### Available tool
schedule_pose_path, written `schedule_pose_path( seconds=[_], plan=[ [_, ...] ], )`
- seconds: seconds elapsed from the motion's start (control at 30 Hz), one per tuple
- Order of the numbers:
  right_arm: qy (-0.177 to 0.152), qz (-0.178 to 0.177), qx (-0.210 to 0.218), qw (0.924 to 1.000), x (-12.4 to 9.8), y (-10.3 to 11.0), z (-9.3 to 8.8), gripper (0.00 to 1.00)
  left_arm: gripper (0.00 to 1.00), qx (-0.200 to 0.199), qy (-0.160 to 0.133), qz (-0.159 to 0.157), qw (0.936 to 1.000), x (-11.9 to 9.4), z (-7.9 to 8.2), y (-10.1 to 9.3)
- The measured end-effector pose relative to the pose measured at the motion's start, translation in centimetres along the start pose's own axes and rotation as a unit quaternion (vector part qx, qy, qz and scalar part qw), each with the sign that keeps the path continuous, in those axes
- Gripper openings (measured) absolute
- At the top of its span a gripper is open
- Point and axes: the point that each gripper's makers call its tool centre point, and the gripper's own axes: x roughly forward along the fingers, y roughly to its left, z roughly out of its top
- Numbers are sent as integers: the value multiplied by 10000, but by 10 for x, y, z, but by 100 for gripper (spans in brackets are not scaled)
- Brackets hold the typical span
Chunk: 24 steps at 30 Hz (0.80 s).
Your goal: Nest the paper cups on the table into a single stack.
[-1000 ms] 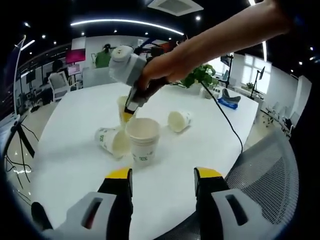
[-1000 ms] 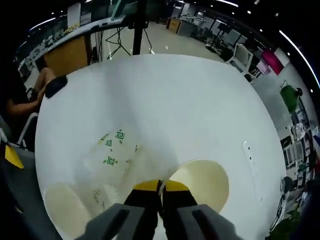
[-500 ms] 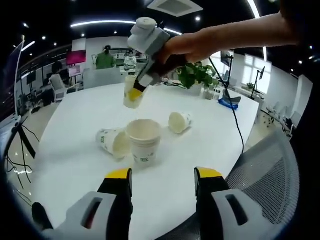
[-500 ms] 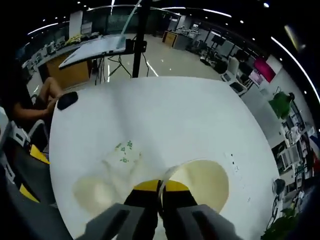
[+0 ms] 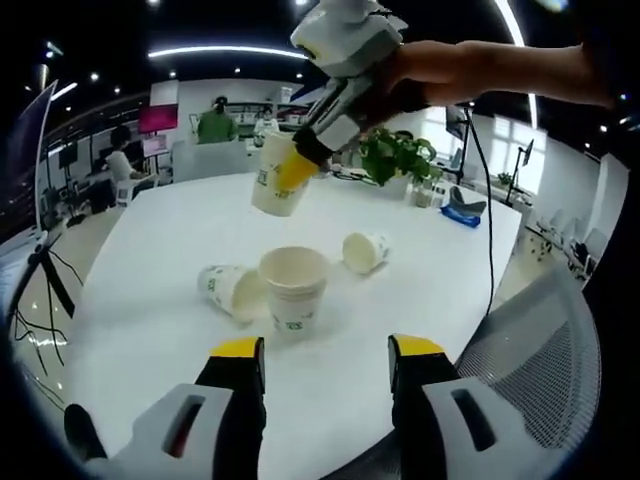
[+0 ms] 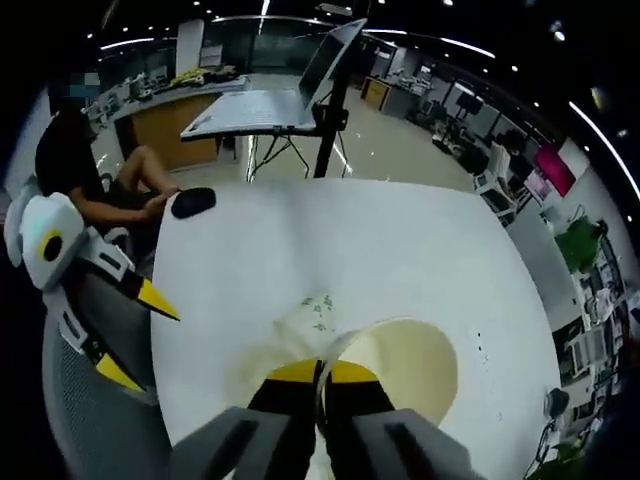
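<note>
The left gripper [image 5: 325, 365] waits nearest, jaws apart. On the round white table [image 5: 150, 300] stands an upright white paper cup stack [image 5: 292, 290]. Above, the right gripper [image 5: 305, 152] pinches a lifted white paper cup [image 5: 277, 177] by its rim. Align cup over stack, then lower vertically.

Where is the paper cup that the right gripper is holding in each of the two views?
Left gripper view: the held cup hangs upper centre, above the upright stack, pinched at its rim by the right gripper.
Right gripper view: the held cup sits bottom centre-right, mouth toward the camera, its rim between the jaws.
Shared landmark: the round white table.
</note>
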Motion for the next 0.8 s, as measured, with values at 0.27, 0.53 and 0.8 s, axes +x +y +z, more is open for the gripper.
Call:
schedule_pose_path(
  seconds=[0.27, 0.53, 0.8],
  plan=[
    [121, 368, -64, 9992, 2, 30, -4, 0, 48, 46, 35, -34, 10000, 0, 0, -3],
    [426, 607, -436, 9963, 12, 50, -16, 0, 48, 63, 35, -32, 10000, 0, 0, -3],
    [570, 717, -354, 9952, 25, 55, -27, 0, 48, 42, 24, -29, 10000, -1, 1, -3]
  ],
)
